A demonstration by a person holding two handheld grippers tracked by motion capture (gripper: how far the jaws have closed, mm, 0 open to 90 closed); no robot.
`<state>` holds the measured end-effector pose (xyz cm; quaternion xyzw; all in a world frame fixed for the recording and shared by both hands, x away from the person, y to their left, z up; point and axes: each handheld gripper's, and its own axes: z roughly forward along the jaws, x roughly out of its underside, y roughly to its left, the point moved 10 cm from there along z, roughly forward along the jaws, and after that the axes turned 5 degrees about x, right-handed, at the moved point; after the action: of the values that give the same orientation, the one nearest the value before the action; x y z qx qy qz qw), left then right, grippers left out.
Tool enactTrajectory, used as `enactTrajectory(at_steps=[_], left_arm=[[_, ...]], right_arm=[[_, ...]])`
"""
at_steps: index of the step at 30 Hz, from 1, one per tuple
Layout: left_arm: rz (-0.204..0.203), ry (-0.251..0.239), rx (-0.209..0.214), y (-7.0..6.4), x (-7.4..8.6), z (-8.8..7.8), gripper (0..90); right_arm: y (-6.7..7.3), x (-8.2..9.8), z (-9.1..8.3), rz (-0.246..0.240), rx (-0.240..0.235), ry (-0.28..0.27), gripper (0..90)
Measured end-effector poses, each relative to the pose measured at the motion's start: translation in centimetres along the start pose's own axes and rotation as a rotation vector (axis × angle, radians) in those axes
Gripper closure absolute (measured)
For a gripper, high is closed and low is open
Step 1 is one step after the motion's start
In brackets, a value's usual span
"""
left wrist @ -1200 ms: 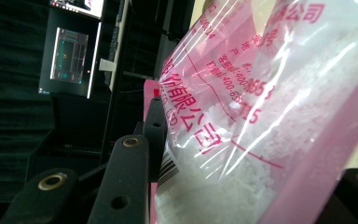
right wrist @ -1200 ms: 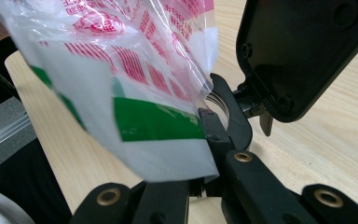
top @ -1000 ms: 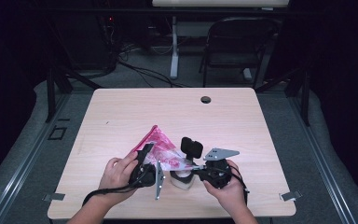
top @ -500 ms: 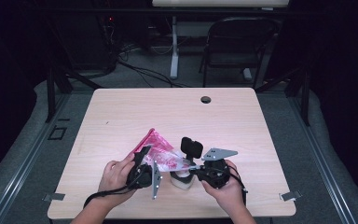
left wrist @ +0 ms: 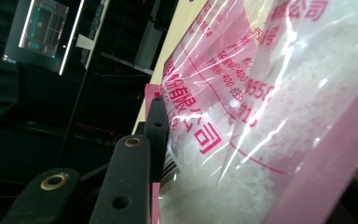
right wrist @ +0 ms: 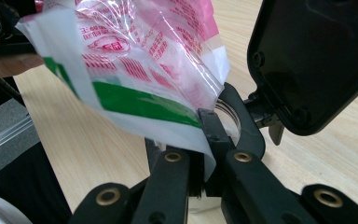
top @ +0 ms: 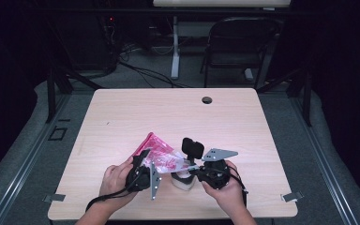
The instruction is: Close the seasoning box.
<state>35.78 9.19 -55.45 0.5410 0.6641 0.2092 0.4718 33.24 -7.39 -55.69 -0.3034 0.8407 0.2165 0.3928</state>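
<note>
Little changed over the last second. Pink bag of white granules still tilted over the open-lidded jar at desk front; left gripper clamped on its body, right gripper pinching its corner. Pour likely ongoing.

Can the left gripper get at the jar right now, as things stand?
Probably not. The left gripper is shut on the pink bag, whose other end the right gripper pinches. The bag hangs between it and the jar, so it would have to let go first.
</note>
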Motion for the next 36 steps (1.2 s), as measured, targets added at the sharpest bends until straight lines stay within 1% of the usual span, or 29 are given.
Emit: enactTrajectory(at_steps=[4, 8, 9, 11, 12, 15, 16, 18, 20, 26, 29, 33, 36], left_arm=[[-0.032, -0.004, 0.016, -0.3, 0.2, 0.1, 68.9], [-0.052, -0.005, 0.029, -0.6, 0.4, 0.3, 68.9], [-0.064, -0.013, 0.030, -0.7, 0.4, 0.3, 68.8], [-0.061, -0.006, 0.034, -0.7, 0.5, 0.3, 68.9], [-0.075, -0.015, 0.037, -0.9, 0.5, 0.4, 68.9], [-0.081, -0.014, 0.048, -1.1, 0.7, 0.4, 68.8], [-0.081, -0.007, 0.057, -1.2, 0.8, 0.4, 68.7], [-0.098, -0.017, 0.064, -1.4, 0.8, 0.6, 68.7], [-0.097, -0.013, 0.071, -1.5, 1.0, 0.6, 68.6], [-0.119, -0.013, 0.087, -1.8, 1.2, 0.8, 68.6], [-0.132, -0.014, 0.103, -2.1, 1.3, 1.0, 68.7], [-0.133, -0.010, 0.113, -2.4, 1.4, 1.2, 68.7], [-0.142, -0.008, 0.123, -2.5, 1.5, 1.2, 68.7]], right_arm=[[0.1, -0.1, 0.1, 0.001, 0.001, -0.002, 89.7], [0.1, -0.1, 0.1, 0.001, 0.001, -0.004, 89.7], [0.2, -0.2, 0.1, 0.004, 0.000, -0.007, 89.7], [0.1, -0.1, 0.1, 0.001, 0.002, -0.004, 89.7], [0.1, -0.1, 0.1, 0.000, 0.002, -0.004, 89.7], [0.1, -0.2, 0.1, -0.001, 0.004, -0.004, 89.6], [0.1, -0.2, 0.1, -0.002, 0.005, -0.004, 89.6], [0.1, -0.2, 0.1, -0.003, 0.004, -0.006, 89.6], [0.2, -0.3, 0.1, -0.004, 0.001, -0.006, 89.6], [0.2, -0.3, 0.1, -0.005, 0.004, -0.008, 89.6], [0.2, -0.3, 0.1, -0.004, 0.004, -0.008, 89.6], [0.2, -0.3, 0.2, -0.009, 0.005, -0.008, 89.6], [0.3, -0.3, 0.2, -0.009, 0.004, -0.008, 89.6]])
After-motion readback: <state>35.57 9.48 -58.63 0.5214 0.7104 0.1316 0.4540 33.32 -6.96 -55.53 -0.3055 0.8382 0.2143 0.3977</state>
